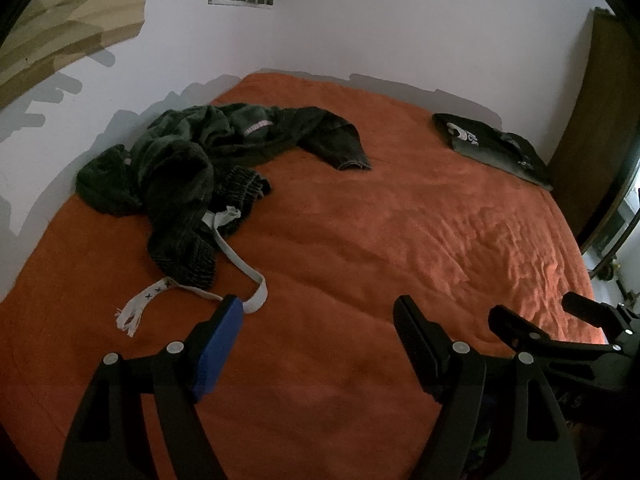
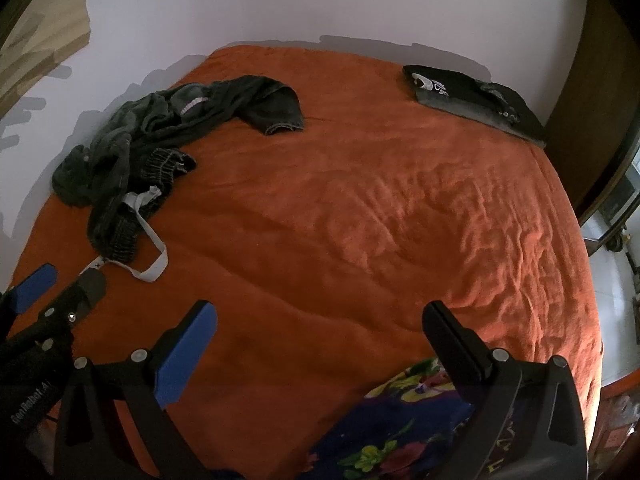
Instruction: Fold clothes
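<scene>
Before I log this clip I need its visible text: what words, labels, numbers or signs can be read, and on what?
"GenRobot.A" (end cut off): left gripper body, seen in the right wrist view.
"x x": white strap end.
Letters on the right gripper body: partly cut off, unreadable.
Pale label on the dark crumpled clothes: too blurred.
White print on the folded black shirt: unreadable.
</scene>
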Available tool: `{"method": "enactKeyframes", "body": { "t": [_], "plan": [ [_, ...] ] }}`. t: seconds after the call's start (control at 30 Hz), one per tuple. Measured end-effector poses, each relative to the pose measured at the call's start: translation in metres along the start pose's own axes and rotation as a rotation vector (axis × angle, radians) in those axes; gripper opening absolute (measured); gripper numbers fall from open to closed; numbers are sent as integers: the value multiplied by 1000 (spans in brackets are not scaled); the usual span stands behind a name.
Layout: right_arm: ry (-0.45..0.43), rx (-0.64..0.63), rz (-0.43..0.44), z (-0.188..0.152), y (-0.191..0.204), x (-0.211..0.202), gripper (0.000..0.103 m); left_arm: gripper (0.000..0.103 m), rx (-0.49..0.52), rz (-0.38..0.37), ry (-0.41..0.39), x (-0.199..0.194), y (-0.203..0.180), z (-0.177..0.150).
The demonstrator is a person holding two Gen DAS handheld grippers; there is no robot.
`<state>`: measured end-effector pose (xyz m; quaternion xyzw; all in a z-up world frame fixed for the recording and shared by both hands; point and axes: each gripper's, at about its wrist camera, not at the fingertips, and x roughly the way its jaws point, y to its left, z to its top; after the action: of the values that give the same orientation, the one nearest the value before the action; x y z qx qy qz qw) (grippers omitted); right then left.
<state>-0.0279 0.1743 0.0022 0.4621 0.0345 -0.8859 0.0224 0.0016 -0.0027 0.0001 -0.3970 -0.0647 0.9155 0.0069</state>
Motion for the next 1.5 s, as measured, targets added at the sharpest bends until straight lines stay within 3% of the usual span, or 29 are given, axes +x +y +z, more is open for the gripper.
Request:
{"method": "enactKeyframes", "body": {
  "t": [1.5],
  "plan": [
    [-24,-58,58,10,28,1,103,78,-84,62,14,3,27,2]
  ]
}}
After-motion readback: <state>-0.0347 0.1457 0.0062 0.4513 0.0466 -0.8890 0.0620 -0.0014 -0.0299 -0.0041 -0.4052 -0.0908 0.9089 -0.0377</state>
